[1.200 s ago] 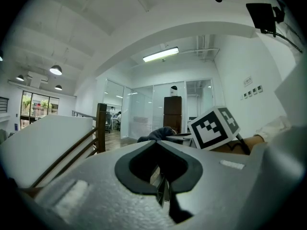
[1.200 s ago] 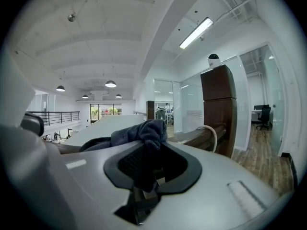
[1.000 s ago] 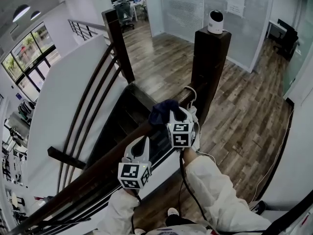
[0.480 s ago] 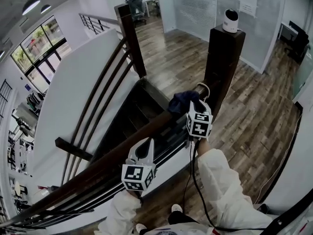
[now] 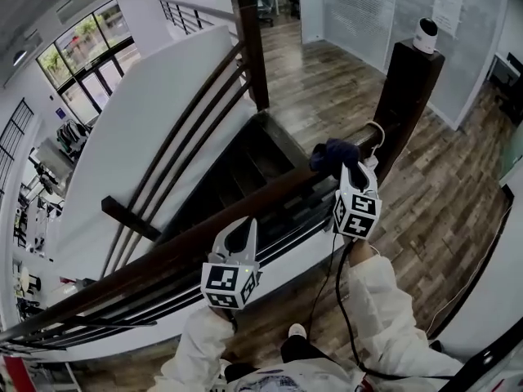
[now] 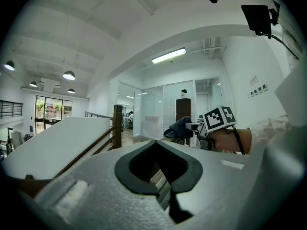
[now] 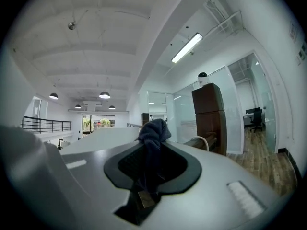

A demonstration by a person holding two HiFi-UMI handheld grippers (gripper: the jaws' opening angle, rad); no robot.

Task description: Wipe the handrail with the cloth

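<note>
Two grippers sit along the handrail [image 5: 147, 260], but only your right gripper [image 5: 350, 174] is doing the wiping. Its jaws are clamped on the dark blue cloth [image 5: 331, 155], which bunches out past the tips and lies on top of the rail, near the newel post [image 5: 409, 96]. Your left gripper [image 5: 239, 231] is farther down the rail, jaws pressed together with nothing between them. Whether it touches the wood, I cannot tell.

You look to be at the upper end of a stroke. To do it well:

- Lean the right gripper so the fabric meets the wood, not the jaw tips.
- Follow the rail's slope rather than pulling level, or the cloth will lift off.
- Hold the pinch firm, since a bunched cloth is likely to drag loose under friction.
- Roll your wrist a little so the wad reaches the rail's sides as well as its top.
- Mind the white cable [image 5: 376, 131] looped just beside the cloth at the post, because it could snag.
- When you wipe downhill, shift the left gripper out of the cloth's path first.
</note>
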